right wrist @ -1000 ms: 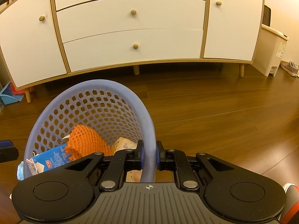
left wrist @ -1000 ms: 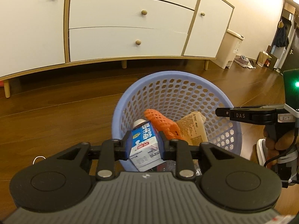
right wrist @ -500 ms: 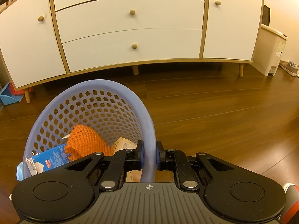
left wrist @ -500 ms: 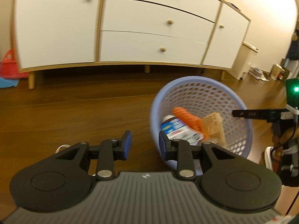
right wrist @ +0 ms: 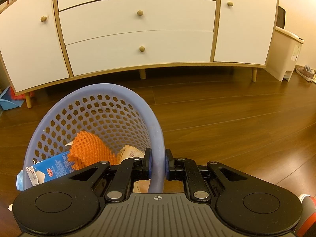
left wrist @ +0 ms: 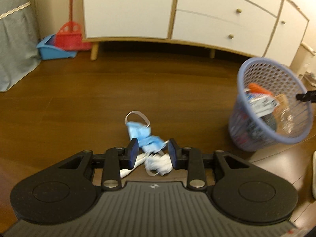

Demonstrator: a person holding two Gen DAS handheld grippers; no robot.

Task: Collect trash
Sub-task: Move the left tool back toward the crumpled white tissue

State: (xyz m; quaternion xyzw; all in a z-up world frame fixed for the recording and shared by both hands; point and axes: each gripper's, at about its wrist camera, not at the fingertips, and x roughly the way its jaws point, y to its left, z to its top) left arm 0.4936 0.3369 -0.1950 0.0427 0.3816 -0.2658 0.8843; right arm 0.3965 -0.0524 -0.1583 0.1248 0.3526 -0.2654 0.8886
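Left wrist view: the left gripper (left wrist: pixel 152 151) hangs low over the wooden floor (left wrist: pixel 83 102), fingers spread wide around one crumpled blue face mask (left wrist: pixel 145 135) and one white paper wad (left wrist: pixel 159 163), gripping neither. Bare floor lies ahead up to the white cabinet (left wrist: pixel 197 13).

Right wrist view: the right gripper (right wrist: pixel 157 165) has its fingers clamped on the smooth rim of one perforated lavender basket (right wrist: pixel 110 90), which holds one orange mesh (right wrist: pixel 88 152) and one blue carton (right wrist: pixel 55 169).
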